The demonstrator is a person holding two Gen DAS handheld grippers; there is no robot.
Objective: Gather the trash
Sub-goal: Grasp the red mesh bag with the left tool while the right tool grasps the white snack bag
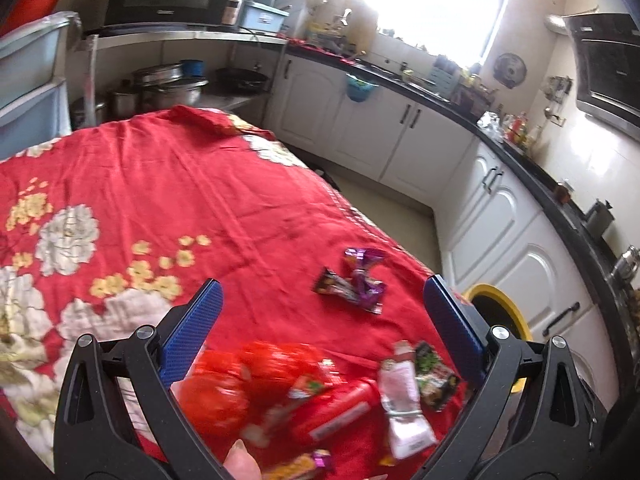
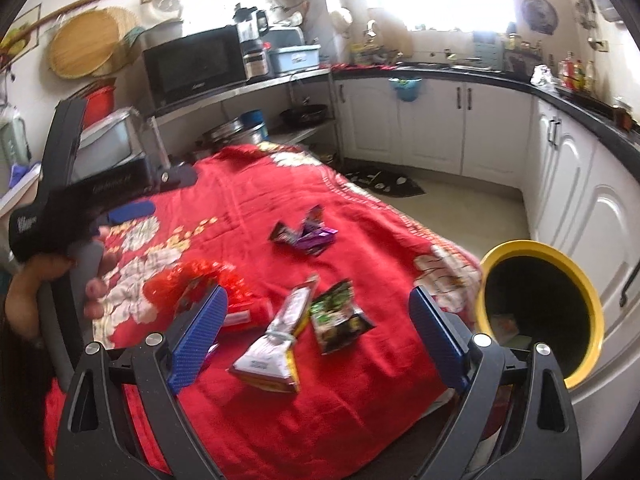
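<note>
Wrappers lie on a table with a red flowered cloth (image 1: 168,184). A purple and black wrapper pair (image 1: 354,280) lies ahead of my open, empty left gripper (image 1: 320,332). Below it are a crumpled red bag (image 1: 256,384), a pink-white packet (image 1: 402,400) and a dark green packet (image 1: 434,376). In the right wrist view my open, empty right gripper (image 2: 318,340) is over the white packet (image 2: 276,344) and green packet (image 2: 338,320); the red bag (image 2: 200,284) lies left, the purple wrappers (image 2: 304,234) further off. A yellow-rimmed bin (image 2: 540,308) stands right of the table.
The left gripper tool and the hand holding it (image 2: 60,208) fill the left of the right wrist view. White cabinets (image 2: 440,120) under a black counter run behind and to the right. Pots (image 1: 168,88) sit on a low shelf beyond the table. A mat (image 2: 384,180) lies on the floor.
</note>
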